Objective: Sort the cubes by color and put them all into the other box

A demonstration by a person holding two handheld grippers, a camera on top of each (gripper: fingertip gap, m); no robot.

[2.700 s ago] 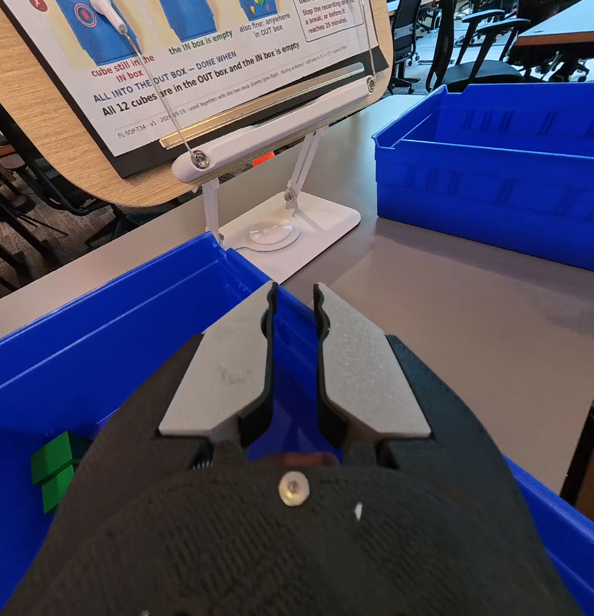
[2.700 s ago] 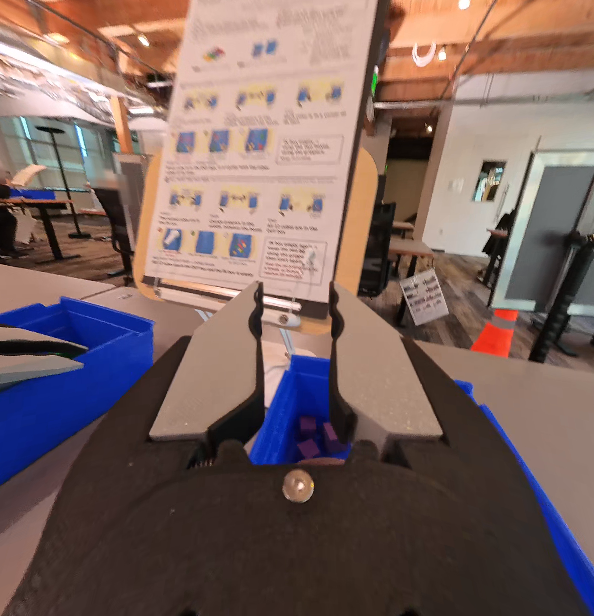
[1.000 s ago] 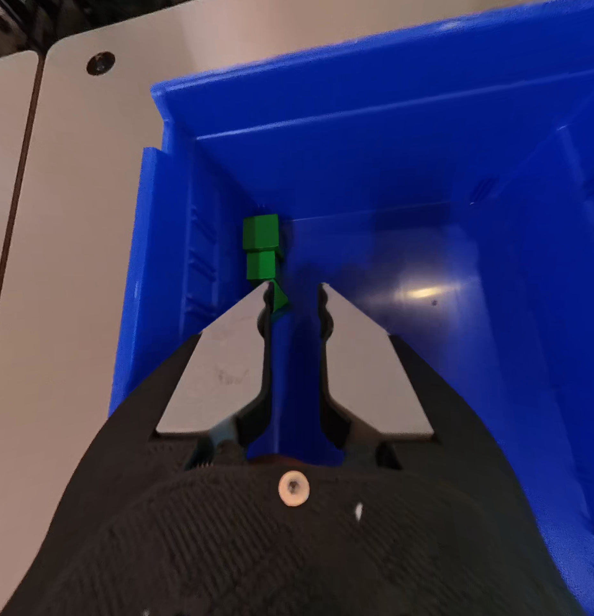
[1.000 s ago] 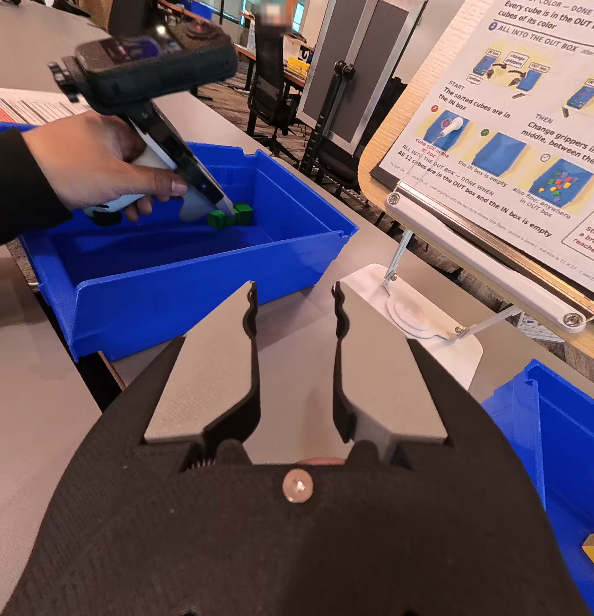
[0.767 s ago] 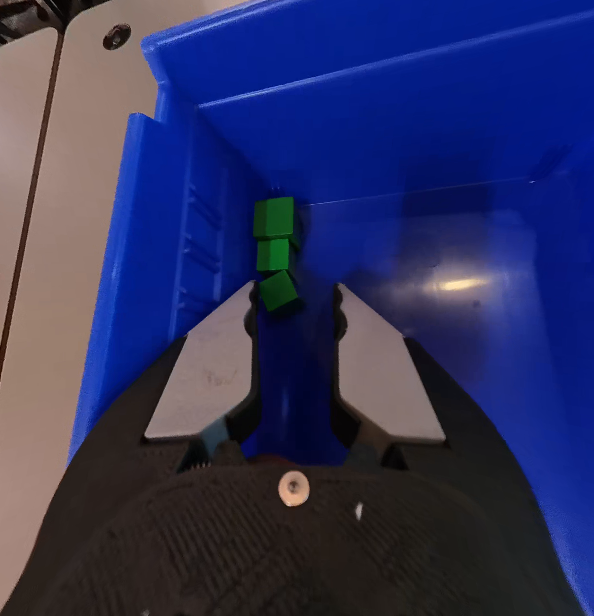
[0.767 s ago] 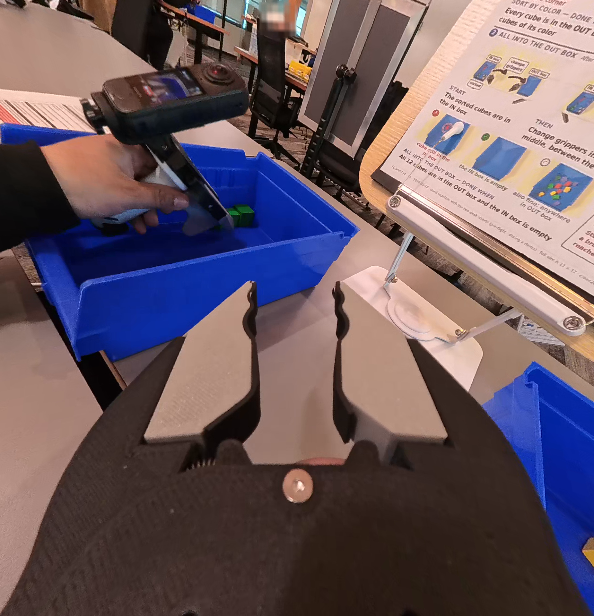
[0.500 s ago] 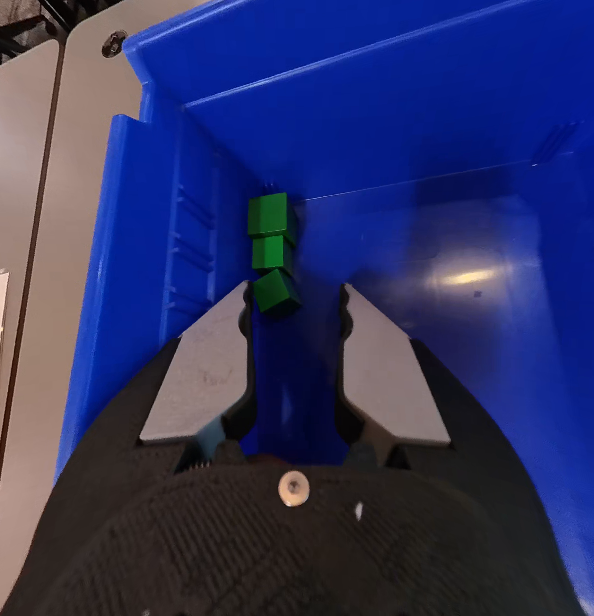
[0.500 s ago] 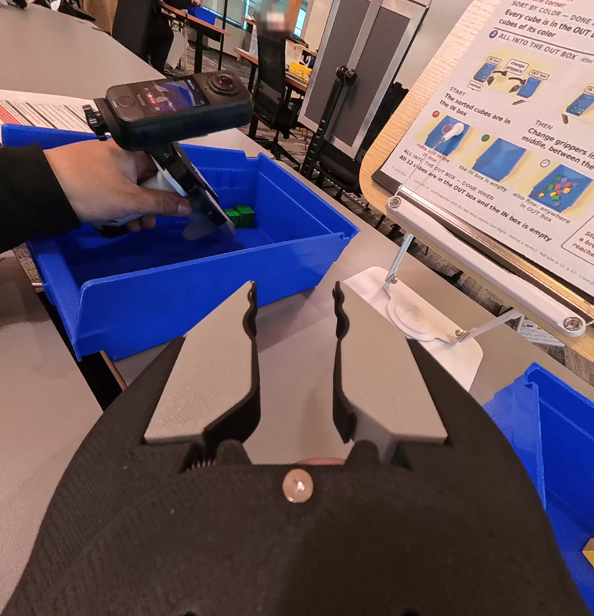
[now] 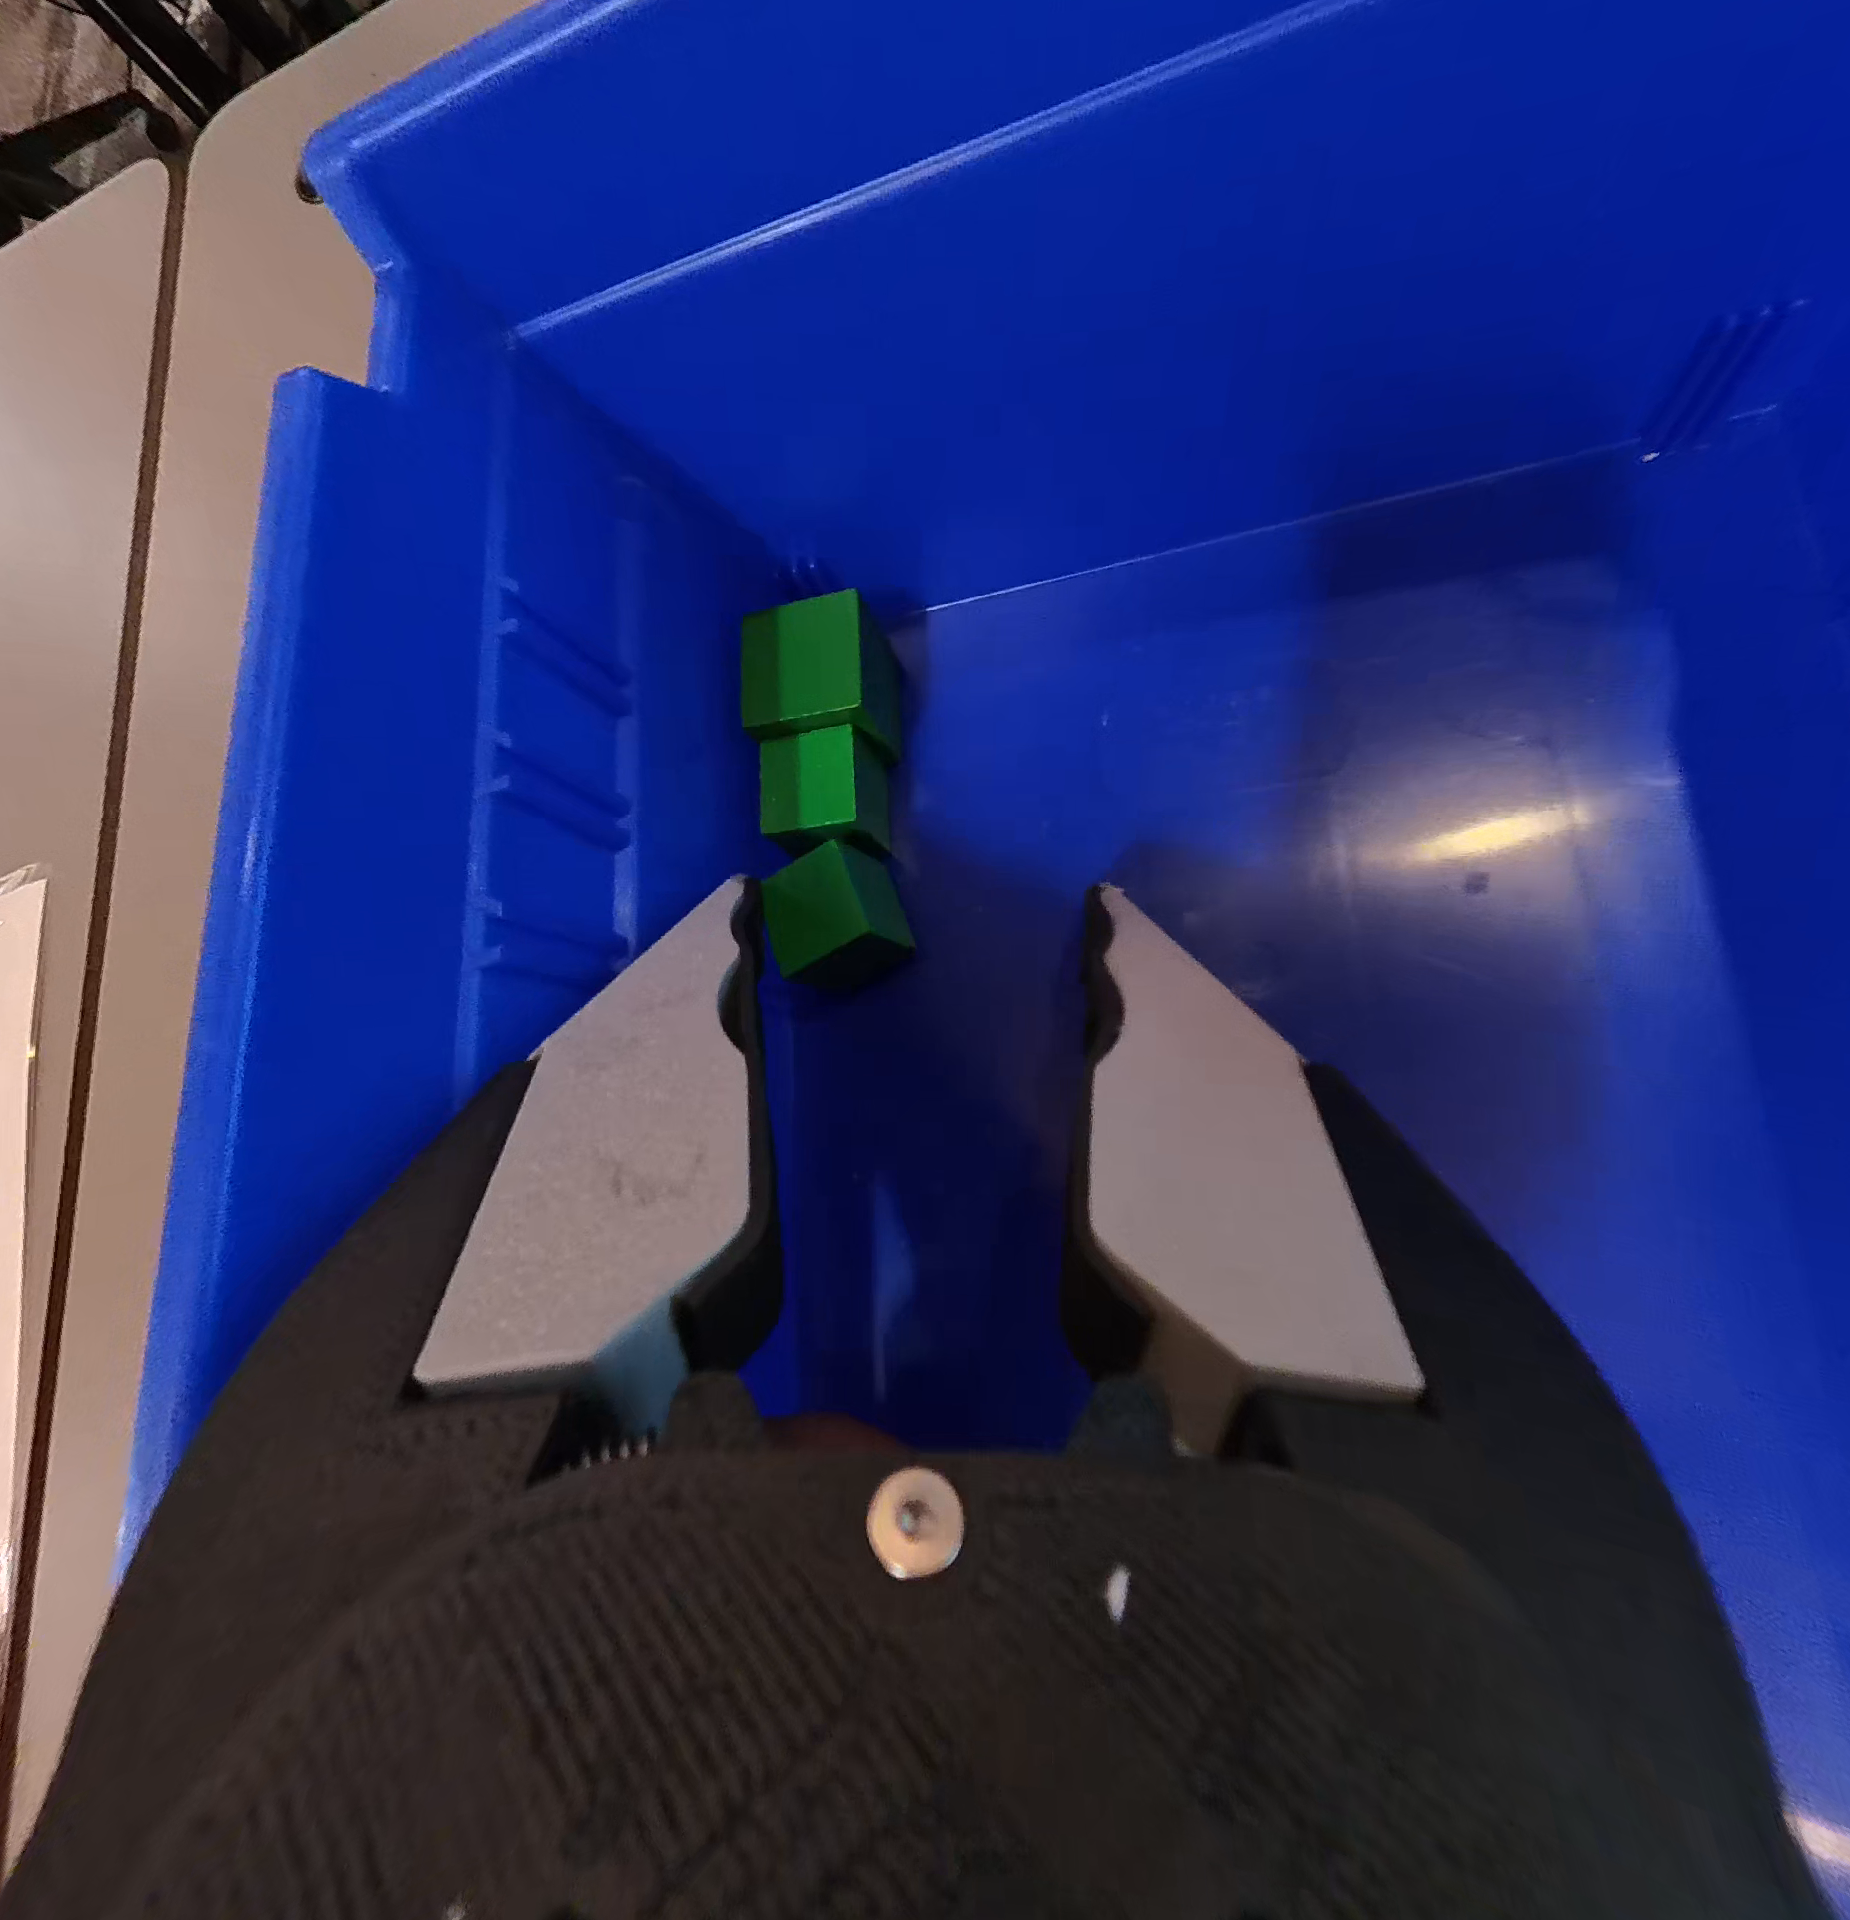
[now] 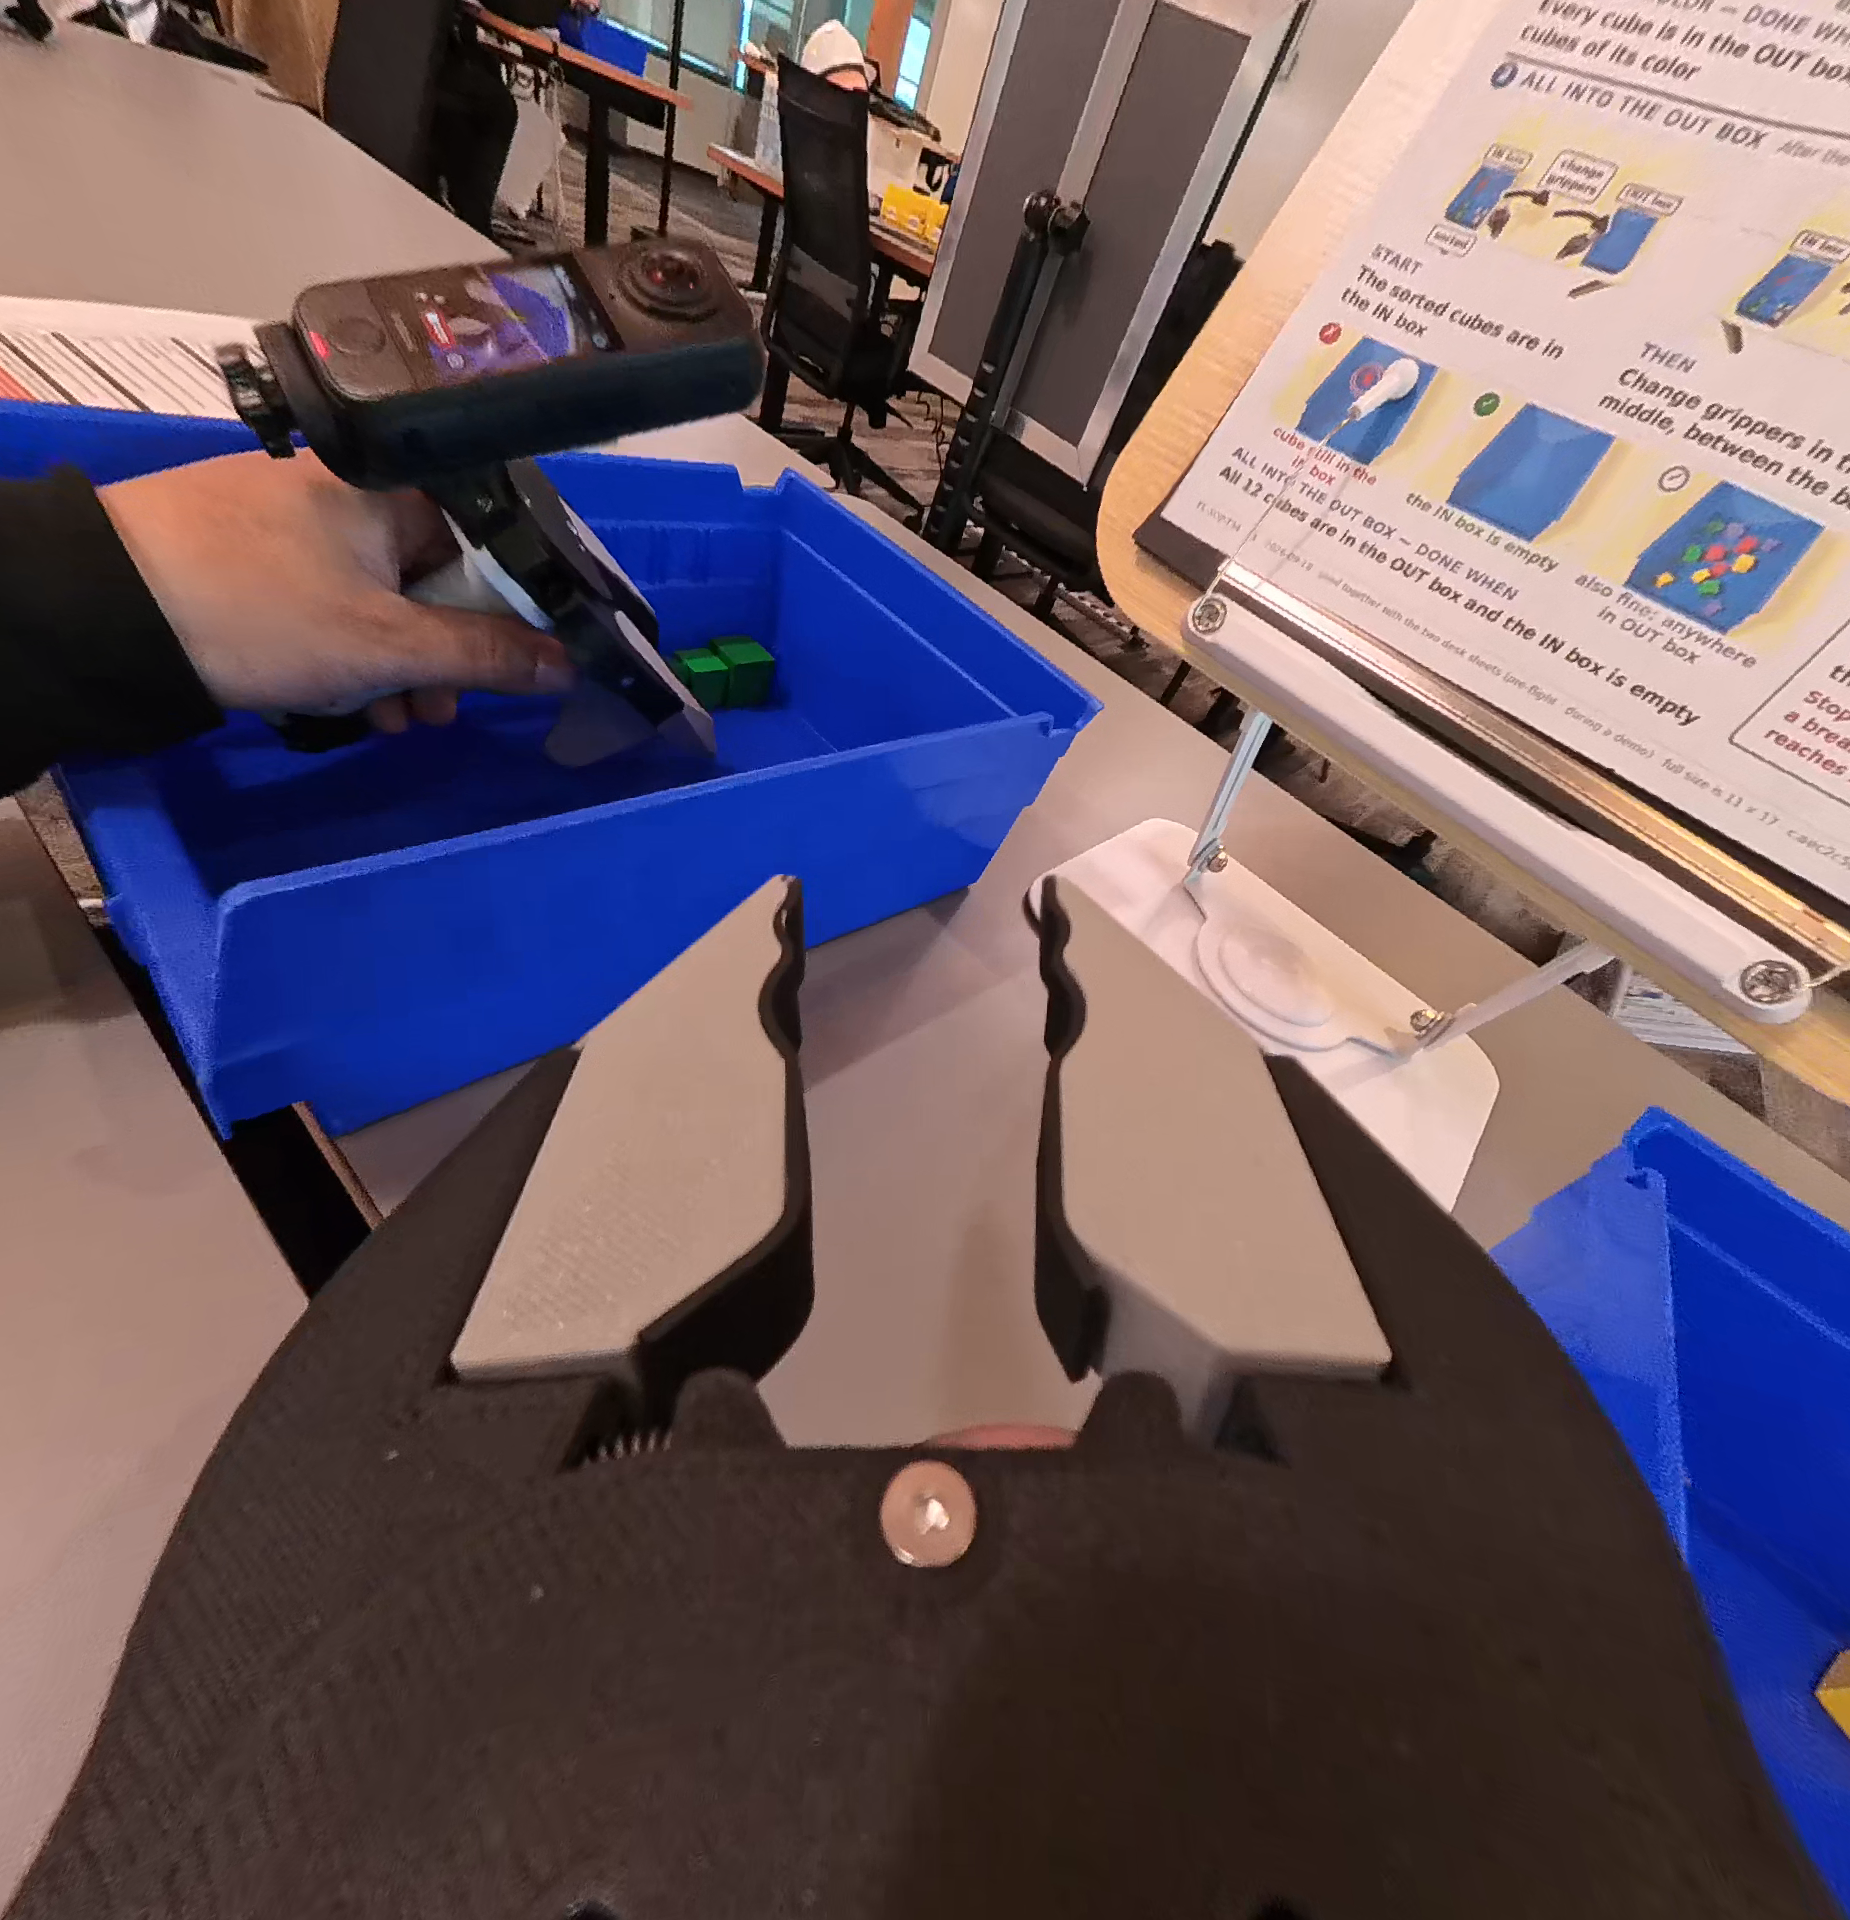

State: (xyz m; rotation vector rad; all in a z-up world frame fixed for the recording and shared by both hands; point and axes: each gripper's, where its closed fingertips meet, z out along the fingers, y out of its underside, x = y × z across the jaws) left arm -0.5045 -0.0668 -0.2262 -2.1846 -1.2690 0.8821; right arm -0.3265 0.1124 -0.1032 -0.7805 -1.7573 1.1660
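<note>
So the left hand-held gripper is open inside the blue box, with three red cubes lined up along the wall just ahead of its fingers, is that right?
Not quite: the cubes are green, not red, as the left wrist view shows. The rest holds: the left hand-held gripper is open inside the blue box, and three cubes sit in a row along the wall just ahead of its fingers.

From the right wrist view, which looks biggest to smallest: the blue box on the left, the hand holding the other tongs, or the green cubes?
1. The blue box, by far.
2. The hand, reaching over the box's near end.
3. The green cubes, tiny in the far corner.

The cubes lie farthest from the camera, which shrinks them somewhat, but the order is safe.
</note>
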